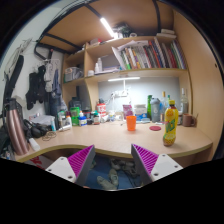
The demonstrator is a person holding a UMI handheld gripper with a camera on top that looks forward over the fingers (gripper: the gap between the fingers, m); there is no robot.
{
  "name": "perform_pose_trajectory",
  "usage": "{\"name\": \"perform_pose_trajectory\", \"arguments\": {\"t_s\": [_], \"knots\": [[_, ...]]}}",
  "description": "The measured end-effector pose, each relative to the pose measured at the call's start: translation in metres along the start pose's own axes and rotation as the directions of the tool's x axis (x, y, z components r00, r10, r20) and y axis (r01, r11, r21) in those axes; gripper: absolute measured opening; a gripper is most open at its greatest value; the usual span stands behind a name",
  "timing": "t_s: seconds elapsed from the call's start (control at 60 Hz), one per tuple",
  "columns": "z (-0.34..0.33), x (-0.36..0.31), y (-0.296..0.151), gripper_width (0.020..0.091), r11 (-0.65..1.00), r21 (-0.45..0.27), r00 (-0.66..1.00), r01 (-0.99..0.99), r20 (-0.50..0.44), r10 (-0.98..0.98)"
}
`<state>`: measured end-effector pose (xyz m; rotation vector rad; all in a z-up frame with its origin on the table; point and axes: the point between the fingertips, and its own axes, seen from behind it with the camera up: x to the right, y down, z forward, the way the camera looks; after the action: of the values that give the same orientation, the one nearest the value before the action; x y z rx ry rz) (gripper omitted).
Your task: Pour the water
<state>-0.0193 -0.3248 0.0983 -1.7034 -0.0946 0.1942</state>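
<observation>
An orange cup [130, 122] stands near the middle of the wooden desk [105, 140], beyond my fingers. To its right a bottle with yellow-orange drink and a green cap [170, 124] stands upright near the desk's right end. My gripper [113, 163] hangs in front of the desk's near edge, well short of both. Its two fingers with purple pads [80, 161] stand wide apart, with nothing between them. Through the gap I see the floor under the desk with several slippers.
The desk's back is crowded with bottles, jars and boxes [90, 112]. Shelves with books [140, 55] hang above. Clothes and bags [35, 85] hang on the left wall. A pink lid [155, 127] lies by the bottle.
</observation>
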Motion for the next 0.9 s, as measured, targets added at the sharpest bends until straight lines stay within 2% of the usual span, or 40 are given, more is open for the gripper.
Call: {"name": "perform_pose_trajectory", "arguments": {"t_s": [0.4,0.6,0.733,0.9], "knots": [[0.019,0.021,-0.003,0.0799,0.999,0.008,0.997,0.041,-0.071,-0.040],[0.037,0.120,-0.015,0.0797,0.999,0.025,0.971,0.046,-0.235,-0.039],[0.059,0.197,-0.016,0.0804,0.999,0.005,0.936,0.044,-0.349,-0.040],[0.100,0.246,-0.014,0.0804,0.998,0.009,0.912,0.066,-0.406,-0.057]]}}
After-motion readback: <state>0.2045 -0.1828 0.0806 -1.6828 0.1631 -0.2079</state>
